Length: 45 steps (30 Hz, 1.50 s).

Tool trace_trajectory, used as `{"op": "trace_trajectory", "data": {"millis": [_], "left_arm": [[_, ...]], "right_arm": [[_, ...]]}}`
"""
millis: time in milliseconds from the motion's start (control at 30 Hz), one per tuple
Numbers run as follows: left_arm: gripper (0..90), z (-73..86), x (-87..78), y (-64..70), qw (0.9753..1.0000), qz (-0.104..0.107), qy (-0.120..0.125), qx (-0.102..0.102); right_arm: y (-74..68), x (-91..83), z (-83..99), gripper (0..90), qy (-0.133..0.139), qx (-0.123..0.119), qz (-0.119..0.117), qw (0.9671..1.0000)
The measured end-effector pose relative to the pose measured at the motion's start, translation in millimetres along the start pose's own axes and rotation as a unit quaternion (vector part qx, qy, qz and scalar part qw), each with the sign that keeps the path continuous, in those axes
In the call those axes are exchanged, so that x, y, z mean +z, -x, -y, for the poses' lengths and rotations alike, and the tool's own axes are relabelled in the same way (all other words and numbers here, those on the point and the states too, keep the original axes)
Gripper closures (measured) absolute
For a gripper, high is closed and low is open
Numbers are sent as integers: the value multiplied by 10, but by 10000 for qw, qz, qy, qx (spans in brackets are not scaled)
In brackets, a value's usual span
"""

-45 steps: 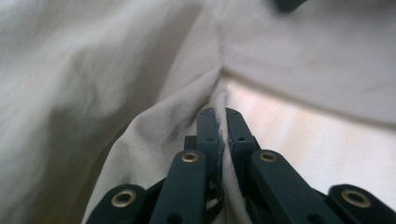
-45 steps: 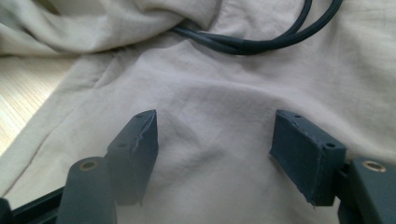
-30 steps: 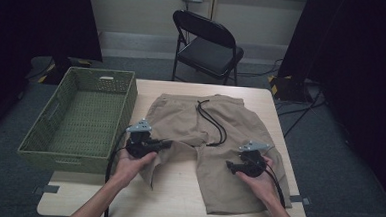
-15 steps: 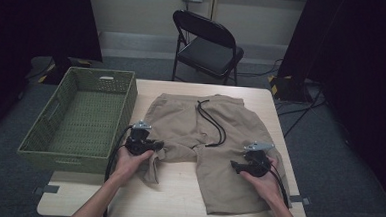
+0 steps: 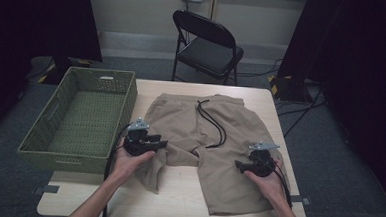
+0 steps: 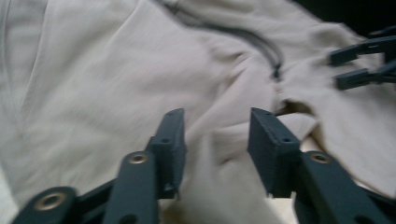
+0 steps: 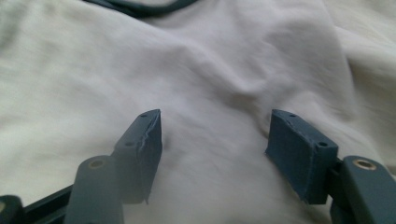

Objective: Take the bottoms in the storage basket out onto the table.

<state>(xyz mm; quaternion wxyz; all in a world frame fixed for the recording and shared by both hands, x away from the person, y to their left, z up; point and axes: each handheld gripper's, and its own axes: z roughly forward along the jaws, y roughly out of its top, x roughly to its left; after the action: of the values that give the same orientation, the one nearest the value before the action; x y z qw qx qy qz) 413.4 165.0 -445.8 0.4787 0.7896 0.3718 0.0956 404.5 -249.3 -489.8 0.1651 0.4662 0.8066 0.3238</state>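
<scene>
Khaki shorts [image 5: 229, 140] lie flat on the table, waistband at the far side, with a black drawstring [image 5: 215, 124] looping down the middle. The left leg is bunched and folded near the front. My left gripper [image 5: 162, 144] hovers at that leg's outer edge, pointing right. Its jaws stand open over the crumpled cloth [image 6: 84, 84], left gripper [image 6: 215, 126] holding nothing. My right gripper [image 5: 238, 165] rests over the right leg, pointing left. It is open too, right gripper [image 7: 215, 120] with smooth fabric [image 7: 210, 60] under the gap. The right gripper's jaws appear far off [image 6: 359, 60] in the left gripper view.
A green woven basket [image 5: 129, 97] with nothing in it stands at the table's left, close to my left hand. A black folding chair [image 5: 209, 44] is behind the table. Bare wood [image 5: 176, 203] shows in front of the shorts. Cables trail from both grippers.
Both grippers have shifted only slightly. The right one has edged a little to the right; the left stays near the bunched leg. The shorts lie as before.
</scene>
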Motion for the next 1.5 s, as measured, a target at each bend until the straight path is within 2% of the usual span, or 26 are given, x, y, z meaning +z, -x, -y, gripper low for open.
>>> {"op": "trace_trajectory", "data": {"millis": [100, 133, 200, 267, 367, 400, 500, 533, 600, 633, 700, 733, 767, 800, 833, 967, 1033, 1067, 1100, 1167, 1200, 1267, 1333, 1400, 1467, 1500], "left_arm": [[717, -32, 29, 149, 9984, 446, 3, 349], [728, -34, 63, 200, 9975, 561, -77, 426], [721, -6, 171, 276, 9961, 595, -380, 521], [665, 59, 309, 294, 9946, 427, -744, 584], [529, 153, 504, 224, 9911, 211, -1176, 585], [493, 165, 540, 208, 9907, 207, -1214, 577], [472, 170, 620, 192, 9911, 23, -1200, 575], [521, 166, 618, 211, 9899, -156, -1225, 691], [689, 159, 578, 215, 9896, -157, -1204, 770], [791, 149, 550, 220, 9911, -131, -1095, 750], [862, 71, 471, 236, 9935, 183, -928, 630], [865, 32, 425, 267, 9950, 346, -756, 560], [866, -6, 376, 301, 9952, 499, -652, 539], [865, -51, 323, 354, 9941, 720, -593, 559], [865, -75, 288, 389, 9935, 808, -538, 587], [865, -134, 192, 553, 9883, 1443, -290, 403], [831, -131, 220, 600, 9855, 1642, -308, 305], [823, -124, 247, 635, 9837, 1727, -365, 357], [793, -121, 260, 649, 9833, 1727, -394, 421], [679, -121, 277, 650, 9828, 1757, -427, 374], [645, -127, 263, 637, 9838, 1727, -359, 323], [600, -145, 211, 584, 9877, 1498, -276, 339], [603, -121, 200, 522, 9902, 1289, -372, 378], [635, -41, 229, 434, 9919, 1033, -626, 404], [656, 72, 283, 322, 9912, 786, -980, 407], [667, 107, 301, 280, 9909, 718, -1069, 383]], "right_arm": [[-45, -36, -44, 350, 230, 24, -115, 9997], [-73, -54, -64, 350, 313, -2, -126, 9994], [-126, -82, -87, 350, 439, -49, -224, 9988], [-175, -83, -94, 351, 441, -99, -284, 9986], [-211, -63, -98, 351, 428, -131, -338, 9984], [-215, -56, -102, 350, 424, -133, -349, 9984], [-219, -35, -107, 350, 410, -126, -366, 9984], [-222, -26, -108, 350, 395, -120, -367, 9985], [-228, -18, -107, 349, 384, -136, -379, 9984], [-232, -20, -107, 349, 383, -141, -388, 9984], [-239, -28, -112, 348, 406, -158, -381, 9983], [-241, -31, -114, 348, 414, -162, -382, 9983], [-243, -32, -116, 348, 418, -157, -378, 9983], [-243, -30, -116, 348, 415, -149, -378, 9983], [-242, -24, -116, 348, 407, -153, -382, 9983], [-239, 0, -116, 347, 377, -147, -375, 9985], [-255, -7, -128, 347, 429, -171, -387, 9982], [-264, -13, -134, 346, 447, -165, -403, 9980], [-286, -24, -144, 346, 474, -185, -446, 9977], [-330, -42, -155, 345, 529, -250, -505, 9970], [-349, -51, -159, 343, 540, -269, -533, 9968], [-407, -79, -170, 344, 595, -336, -629, 9957], [-465, -107, -179, 363, 654, -389, -722, 9945], [-533, -148, -193, 410, 760, -461, -839, 9925], [-628, -196, -212, 453, 879, -573, -996, 9895], [-687, -218, -220, 489, 919, -652, -1112, 9874]]}}
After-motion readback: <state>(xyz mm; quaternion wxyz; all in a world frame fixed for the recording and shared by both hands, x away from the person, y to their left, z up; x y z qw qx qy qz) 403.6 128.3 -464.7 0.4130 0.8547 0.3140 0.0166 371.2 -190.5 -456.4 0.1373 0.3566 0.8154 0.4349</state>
